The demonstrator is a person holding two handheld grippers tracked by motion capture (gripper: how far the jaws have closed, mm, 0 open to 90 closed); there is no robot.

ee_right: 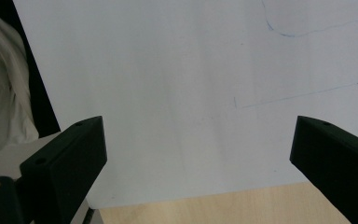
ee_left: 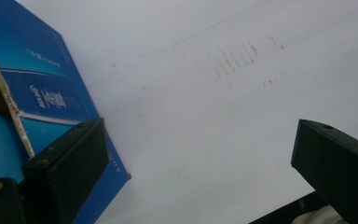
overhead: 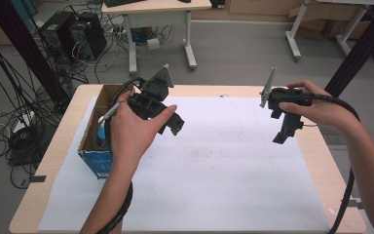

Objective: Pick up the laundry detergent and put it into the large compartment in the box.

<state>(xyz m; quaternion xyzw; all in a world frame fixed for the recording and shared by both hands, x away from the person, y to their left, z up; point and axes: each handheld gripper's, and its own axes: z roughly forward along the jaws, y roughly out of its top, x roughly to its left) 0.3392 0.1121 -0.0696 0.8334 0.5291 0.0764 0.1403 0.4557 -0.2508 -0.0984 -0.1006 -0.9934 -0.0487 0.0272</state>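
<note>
Two grippers are held above the table, which carries a white paper sheet. My left gripper hangs just beside the open cardboard box at the left edge of the sheet; its jaws stand wide apart and grasp nothing. Something blue lies in the box, perhaps a roll, I cannot tell. My right gripper hangs over the right part of the sheet, jaws also wide apart and empty.

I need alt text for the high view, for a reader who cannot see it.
A person holds the left tongs and right tongs above a white sheet on a wooden table. An open blue cardboard box stands at the left.
</note>
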